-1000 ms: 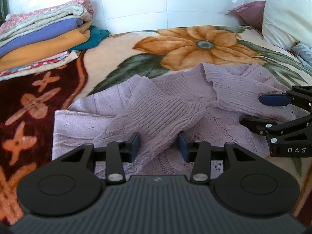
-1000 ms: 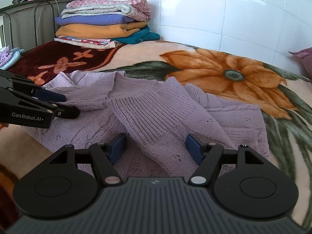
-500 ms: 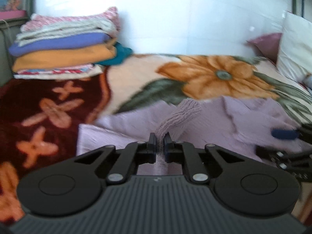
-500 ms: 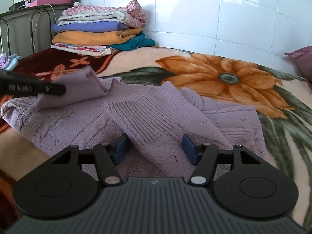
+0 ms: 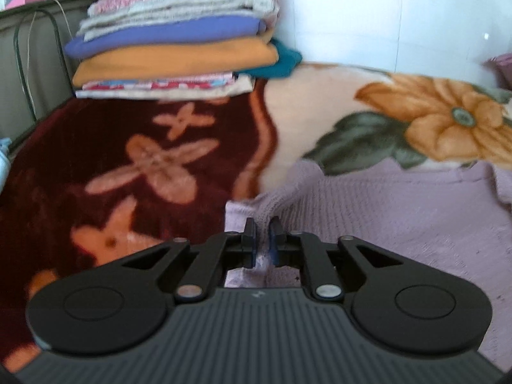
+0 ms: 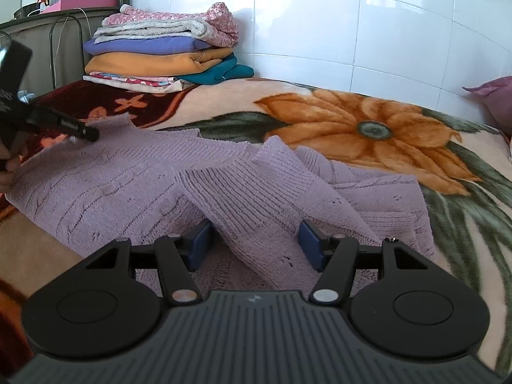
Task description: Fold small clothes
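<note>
A lilac knit sweater (image 6: pixel 134 185) lies spread on the flowered blanket; it also shows in the left wrist view (image 5: pixel 400 211). My left gripper (image 5: pixel 262 233) is shut on a sleeve of the sweater (image 5: pixel 275 204) and holds it out toward the sweater's left side; the same gripper shows in the right wrist view (image 6: pixel 83 132) above the cloth. My right gripper (image 6: pixel 254 243) is open, its pads on either side of the other sleeve (image 6: pixel 256 198), which lies folded across the body.
A stack of folded clothes (image 6: pixel 160 54) sits at the back left by the tiled wall, also in the left wrist view (image 5: pixel 179 51). A metal bed frame (image 6: pixel 60 41) stands behind it. A purple pillow (image 6: pixel 492 92) lies at the far right.
My left gripper shut on the sleeve, lifted it and carried it out to the left. My right gripper stayed open over the other sleeve, almost still.
</note>
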